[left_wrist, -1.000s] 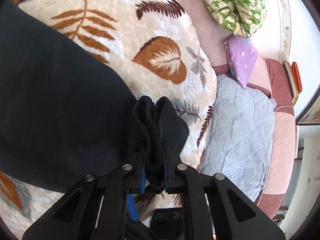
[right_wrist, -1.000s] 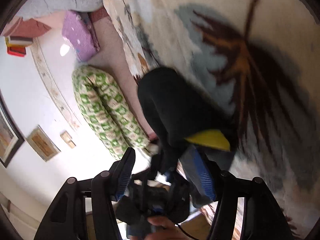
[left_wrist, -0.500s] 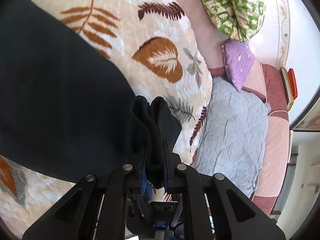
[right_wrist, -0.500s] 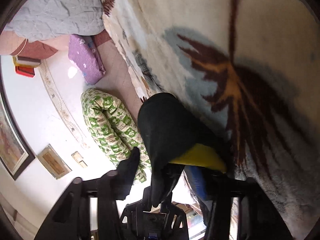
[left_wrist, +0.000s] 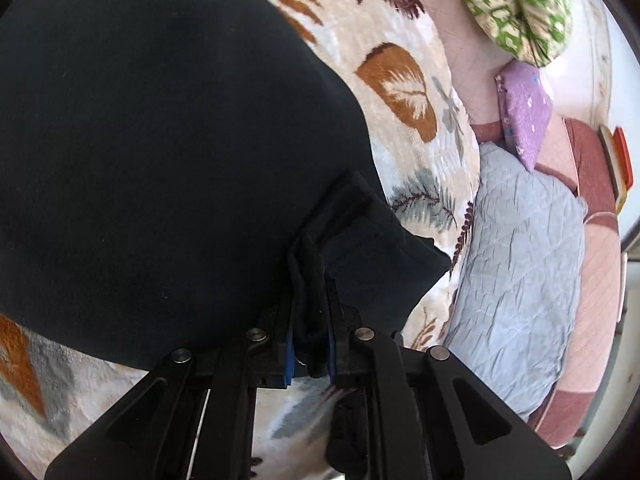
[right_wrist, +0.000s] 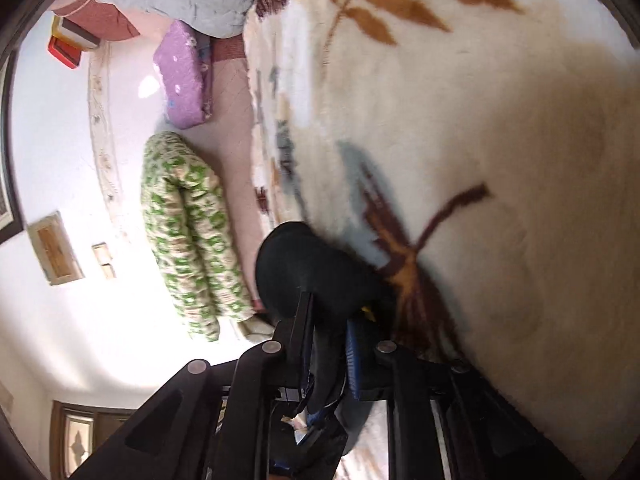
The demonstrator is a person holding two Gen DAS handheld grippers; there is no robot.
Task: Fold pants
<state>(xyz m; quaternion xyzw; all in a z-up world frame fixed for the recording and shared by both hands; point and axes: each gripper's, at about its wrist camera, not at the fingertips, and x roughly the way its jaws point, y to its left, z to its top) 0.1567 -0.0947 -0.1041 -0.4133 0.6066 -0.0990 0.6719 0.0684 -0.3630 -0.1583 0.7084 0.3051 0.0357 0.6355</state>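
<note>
The black pants (left_wrist: pixel 160 152) lie spread over a cream blanket with leaf prints (left_wrist: pixel 404 92) and fill the left of the left wrist view. My left gripper (left_wrist: pixel 310 320) is shut on a bunched edge of the pants near the blanket's edge. In the right wrist view my right gripper (right_wrist: pixel 326 344) is shut on another black part of the pants (right_wrist: pixel 312 276), held just above the blanket (right_wrist: pixel 480 120); a small yellow tag shows by the right finger.
A grey quilted cushion (left_wrist: pixel 516 272) lies right of the blanket. A purple pillow (left_wrist: pixel 524 104) and a green patterned bolster (left_wrist: pixel 516 4) lie on the pink bed beyond. The wall with frames (right_wrist: pixel 52 248) stands behind the bolster in the right wrist view.
My right gripper has closed on the pants and swung across the blanket. My left gripper has kept its hold and moved; the pants now fill more of its view.
</note>
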